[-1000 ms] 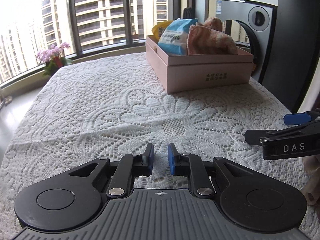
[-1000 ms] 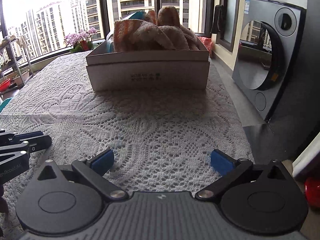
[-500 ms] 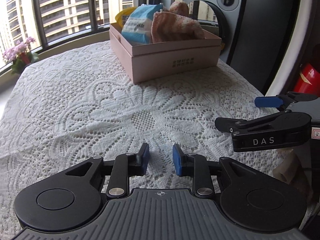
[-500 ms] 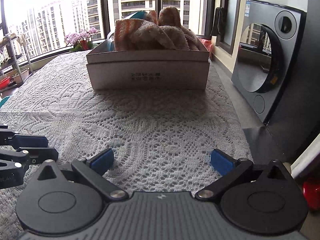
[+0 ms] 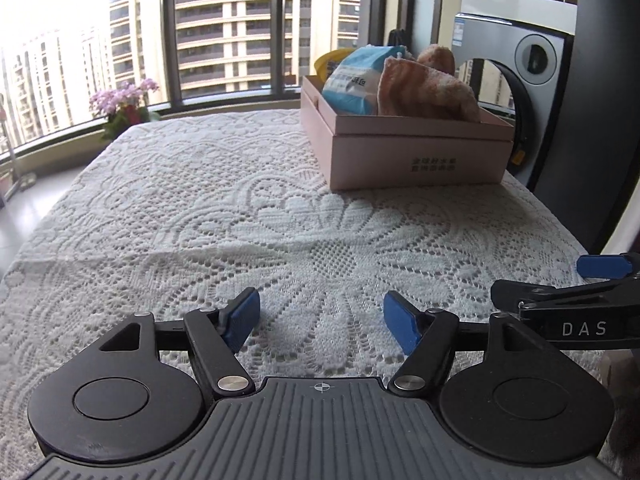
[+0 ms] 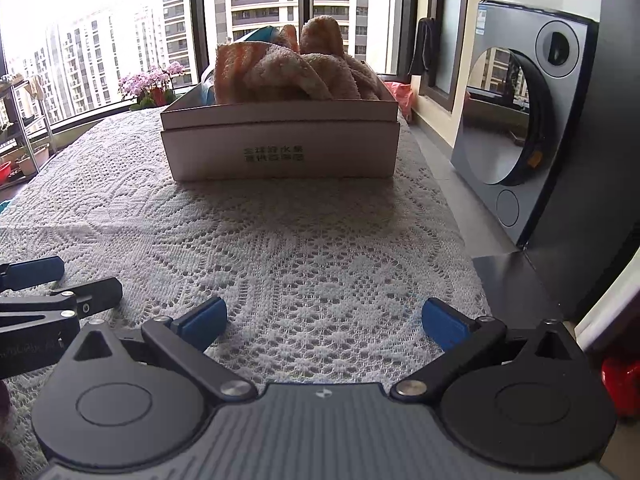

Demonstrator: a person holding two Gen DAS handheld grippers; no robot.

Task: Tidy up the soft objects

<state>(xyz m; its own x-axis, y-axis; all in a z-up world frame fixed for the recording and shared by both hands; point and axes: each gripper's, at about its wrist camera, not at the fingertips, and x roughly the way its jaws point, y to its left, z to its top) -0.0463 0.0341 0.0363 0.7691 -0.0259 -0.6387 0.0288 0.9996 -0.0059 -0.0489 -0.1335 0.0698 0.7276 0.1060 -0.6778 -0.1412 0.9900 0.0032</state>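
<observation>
The left gripper (image 5: 319, 316) had just spread its jaws: half a second before, its blue pads sat close together with only a narrow slot between them, and now they stood well apart, holding nothing, low over the lace cloth near the front edge of the bench (image 5: 224, 216). The right gripper (image 6: 323, 320) was as wide open as it had been throughout, also with nothing in it, hovering by the front right corner of the bench, and the two tools sat side by side, each showing at the margin of the other's view. The pink box (image 5: 416, 156) stood toward the far right corner of the bench, well apart from both grippers. The soft things were all inside it: the orange-striped towels (image 6: 280, 76) heaped above the rim, the blue-and-white packet (image 5: 352, 80) upright beside them, and something yellow behind, mostly hidden. No loose soft object lay anywhere on the cloth that either camera showed. With both grippers open and unloaded and the box already full, the opening of the left one read as a release posture at the close of the job rather than a preparation for a grasp; the organizing appeared essentially finished, unless some item remained out of view.
</observation>
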